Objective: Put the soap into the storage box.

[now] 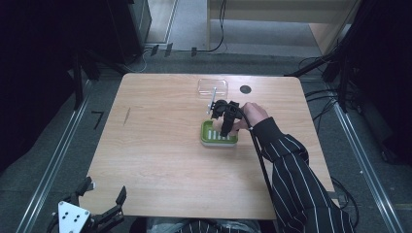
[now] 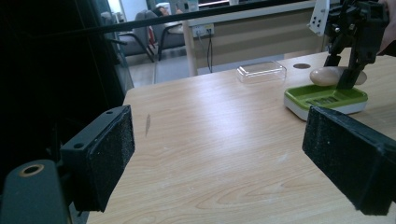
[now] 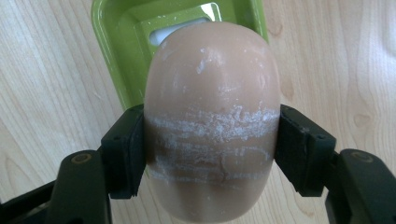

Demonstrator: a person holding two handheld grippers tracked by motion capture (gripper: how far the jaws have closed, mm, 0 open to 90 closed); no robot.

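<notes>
Wooden table [image 1: 160, 160]. Right gripper [image 3: 210, 144]: jaws clamped on both sides of a beige soap bar [image 3: 212, 116], held just above a green soap dish [image 1: 218, 138] right of table centre. Left gripper [image 1: 104, 206]: jaws spread wide, holding nothing, at the near left table edge. Clear plastic lid [image 1: 213, 86]: far side, beyond the dish.

left claw [image 1: 104, 200] agape, right claw [image 3: 210, 151] clamped

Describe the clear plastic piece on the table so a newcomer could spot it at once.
Start at the wooden table and look to its far edge, right of centre. The clear lid lies there, beyond the green soap dish and left of a round dark hole. It alone is transparent, rectangular and empty.
</notes>
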